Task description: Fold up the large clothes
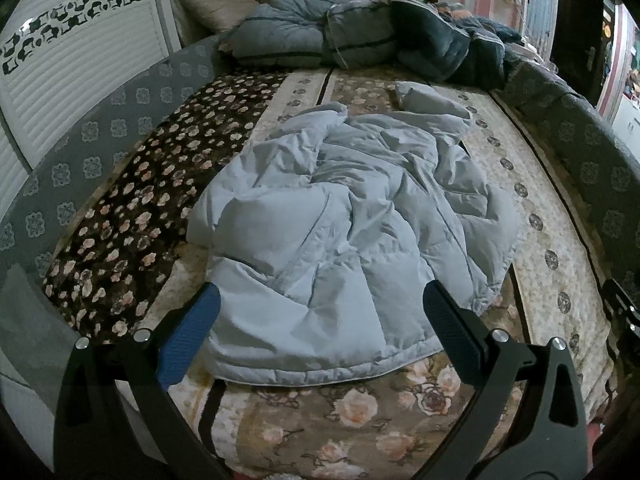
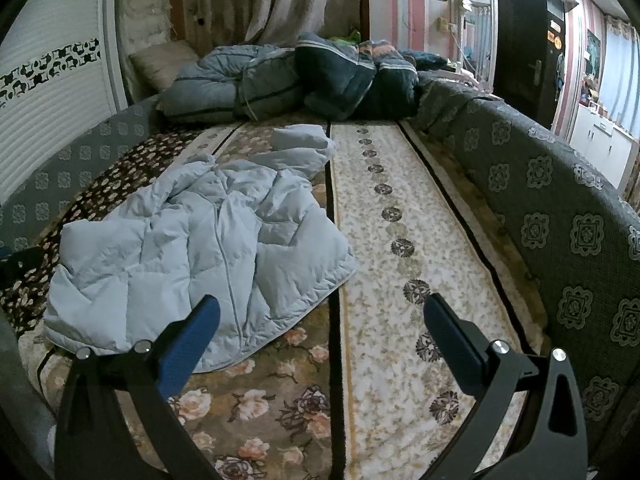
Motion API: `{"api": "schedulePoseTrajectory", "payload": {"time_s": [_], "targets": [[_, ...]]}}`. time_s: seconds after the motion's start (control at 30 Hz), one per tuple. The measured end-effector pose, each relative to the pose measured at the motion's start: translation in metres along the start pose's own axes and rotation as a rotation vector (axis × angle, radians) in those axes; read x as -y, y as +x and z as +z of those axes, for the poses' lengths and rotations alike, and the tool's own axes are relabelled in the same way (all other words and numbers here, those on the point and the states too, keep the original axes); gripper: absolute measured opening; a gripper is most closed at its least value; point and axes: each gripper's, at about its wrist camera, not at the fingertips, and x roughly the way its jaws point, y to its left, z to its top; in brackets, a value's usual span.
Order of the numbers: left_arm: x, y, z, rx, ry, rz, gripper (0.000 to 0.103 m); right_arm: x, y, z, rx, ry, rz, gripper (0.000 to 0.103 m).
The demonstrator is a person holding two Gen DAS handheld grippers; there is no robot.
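Left wrist view shows the pale blue padded jacket (image 1: 344, 236) lying crumpled and unfolded on the floral blanket (image 1: 348, 408) that covers the bed, with its quilted hem nearest the camera and one sleeve (image 1: 432, 100) extending toward the far end. In the right wrist view the same jacket (image 2: 200, 248) lies left of centre, beside the cream patterned strip (image 2: 404, 264) that runs lengthwise along the blanket (image 2: 260, 412); its sleeve (image 2: 304, 140) points toward the far bedding. The left gripper (image 1: 320, 320) hovers above the near hem with its jaws spread wide and nothing between them; its blue-padded fingers (image 1: 188, 340) frame the jacket's lower portion without contact that can be confirmed. The right gripper (image 2: 320, 320) is likewise spread wide and empty, positioned over the blanket to the right of the jacket, with its left finger (image 2: 188, 344) overlapping the hem in view. A pile of grey and dark blue quilts (image 1: 360, 32) sits at the far end of the bed, well apart from the jacket. A grey patterned upholstered edge (image 2: 560, 216) borders the bed on the right side. A white louvred wardrobe door (image 1: 72, 72) stands at left, and a dark door (image 2: 524, 44) is visible at far right.
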Motion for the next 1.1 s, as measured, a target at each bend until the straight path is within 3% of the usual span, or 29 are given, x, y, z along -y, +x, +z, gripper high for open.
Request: {"api": "schedulePoseTrajectory", "payload": {"time_s": [0.77,1.1], "targets": [[0.007,0.009,0.001,-0.016,0.02,0.01,0.1,0.002,0.002,-0.002,-0.005,0.008,0.004,0.101],[0.003,0.016,0.001,-0.027,0.016,0.016,0.1,-0.004,0.0,-0.001,0.044,-0.005,0.02,0.101]]}}
